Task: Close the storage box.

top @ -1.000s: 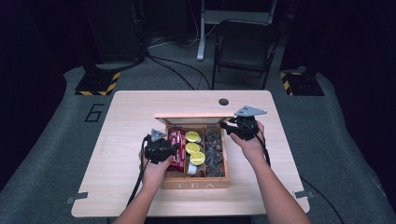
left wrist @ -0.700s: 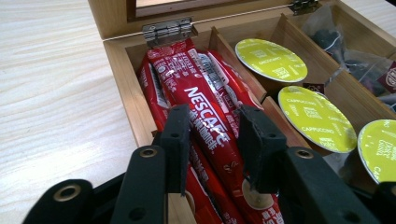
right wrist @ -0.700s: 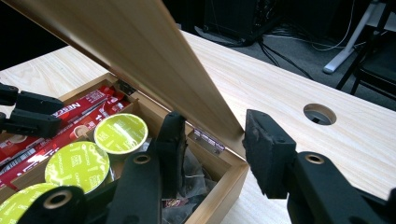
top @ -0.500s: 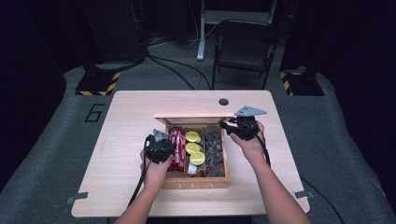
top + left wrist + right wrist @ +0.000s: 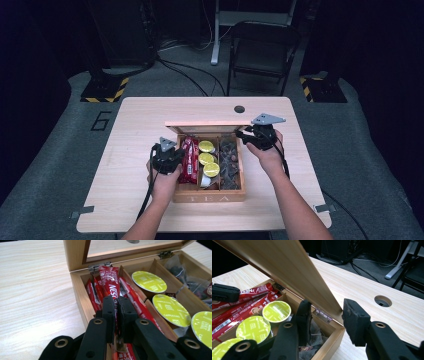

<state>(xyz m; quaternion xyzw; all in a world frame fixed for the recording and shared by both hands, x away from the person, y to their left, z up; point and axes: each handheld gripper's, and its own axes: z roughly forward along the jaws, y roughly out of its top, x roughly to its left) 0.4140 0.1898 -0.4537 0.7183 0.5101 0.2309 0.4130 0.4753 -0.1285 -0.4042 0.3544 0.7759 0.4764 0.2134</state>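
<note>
The left tongs (image 5: 117, 315) pinch a red foil coffee stick (image 5: 110, 281) in the wooden tea box's (image 5: 210, 196) left compartment, long axis toward the hinge; the right tongs (image 5: 325, 322) gape around the raised wooden lid (image 5: 287, 270).

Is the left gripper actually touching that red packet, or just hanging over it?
Touching. In the left gripper view, the left gripper has its jaws closed on a red packet, pinching it between them above the box.
</note>
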